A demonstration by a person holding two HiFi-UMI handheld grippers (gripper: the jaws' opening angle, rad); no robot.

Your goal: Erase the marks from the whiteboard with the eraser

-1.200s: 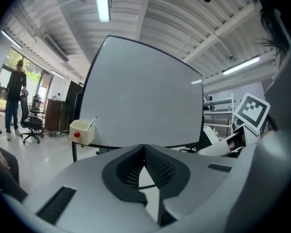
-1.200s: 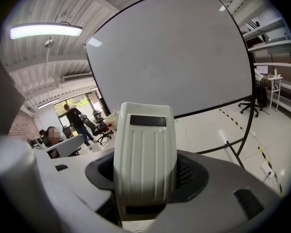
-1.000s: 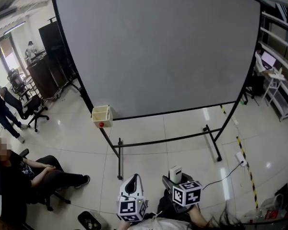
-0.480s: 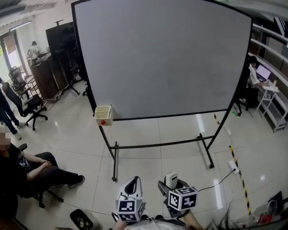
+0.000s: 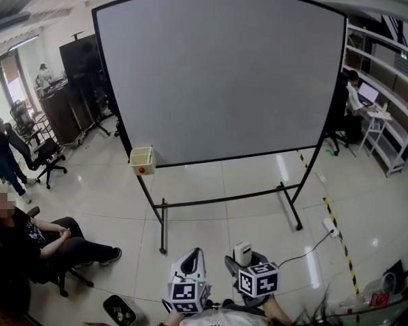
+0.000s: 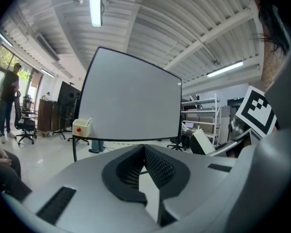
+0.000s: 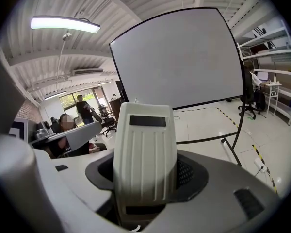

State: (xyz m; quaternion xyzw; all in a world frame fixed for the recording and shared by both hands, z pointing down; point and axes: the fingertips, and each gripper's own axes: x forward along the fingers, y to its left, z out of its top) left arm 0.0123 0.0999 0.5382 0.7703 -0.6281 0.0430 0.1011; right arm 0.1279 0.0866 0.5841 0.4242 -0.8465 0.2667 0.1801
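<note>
At the lower left of the head view a person (image 5: 34,240) in dark clothes sits on a black office chair, on glossy pale floor tiles (image 5: 115,189). Right of them, filling the upper middle of the frame, stands the whiteboard (image 5: 217,73). It is a broad rectangle of plain matte pale grey, edged in a thin black frame and carried on a black tubular stand (image 5: 224,198). A small cream box (image 5: 142,159) with a red dot hangs at the board's lower left corner.

At the bottom centre, well apart from the board, is the left gripper (image 6: 143,146), a smooth grey plastic shell. Its dark ribbed pads come together at the tips with nothing between them. Just beside it on the right, the right gripper (image 7: 145,176) is clamped on the eraser (image 7: 144,144). The eraser is an upright, round-cornered block of off-white plastic with shallow lengthwise grooves and a dark rectangular inset near its top. White metal shelves (image 5: 401,124) line the far right edge.
</note>
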